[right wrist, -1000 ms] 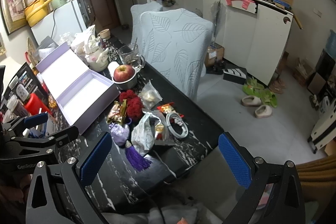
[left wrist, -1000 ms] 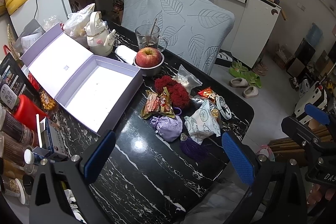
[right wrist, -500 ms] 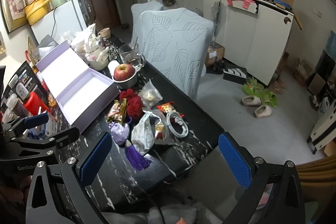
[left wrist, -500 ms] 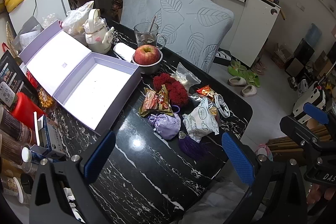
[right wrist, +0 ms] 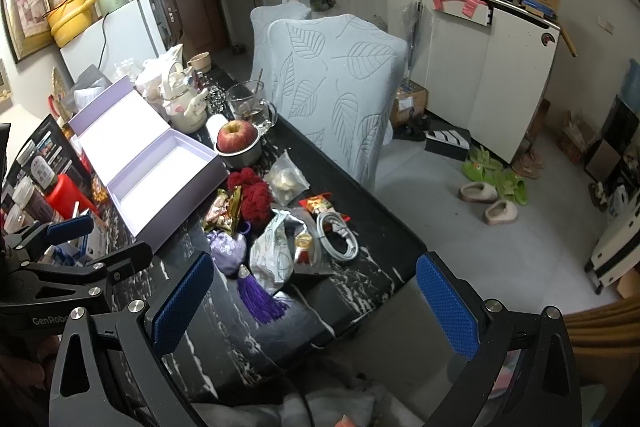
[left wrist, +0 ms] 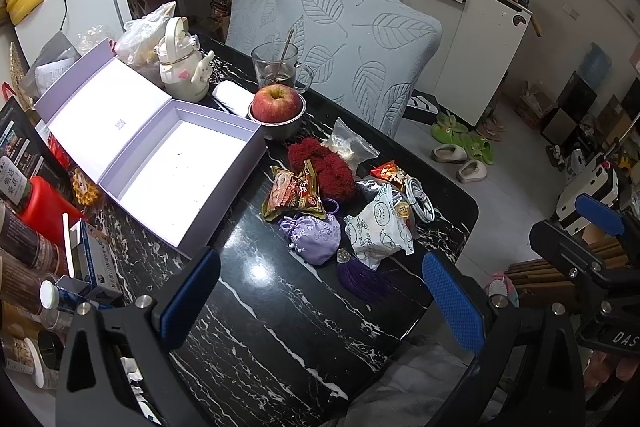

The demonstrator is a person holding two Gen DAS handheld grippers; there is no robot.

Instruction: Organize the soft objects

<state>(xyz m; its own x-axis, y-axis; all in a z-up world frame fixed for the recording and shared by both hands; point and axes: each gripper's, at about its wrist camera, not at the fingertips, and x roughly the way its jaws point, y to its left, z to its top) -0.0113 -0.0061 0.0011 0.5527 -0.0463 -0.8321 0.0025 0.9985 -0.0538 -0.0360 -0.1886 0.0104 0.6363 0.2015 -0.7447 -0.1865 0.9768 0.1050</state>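
Both the left gripper (left wrist: 320,295) and the right gripper (right wrist: 314,297) hover above the near edge of the black table (left wrist: 280,339) with fingers spread wide and empty, while the purple pouch (left wrist: 314,237) lies just right of the open box (left wrist: 168,171).

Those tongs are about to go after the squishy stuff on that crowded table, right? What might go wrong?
The purple pouch has a long tassel lying toward the table edge; it may snag or drag. The red fluffy item sits partly under a snack packet, which could get pulled along. The apple in its bowl stands right beside the open box, so a careless swing might knock it.
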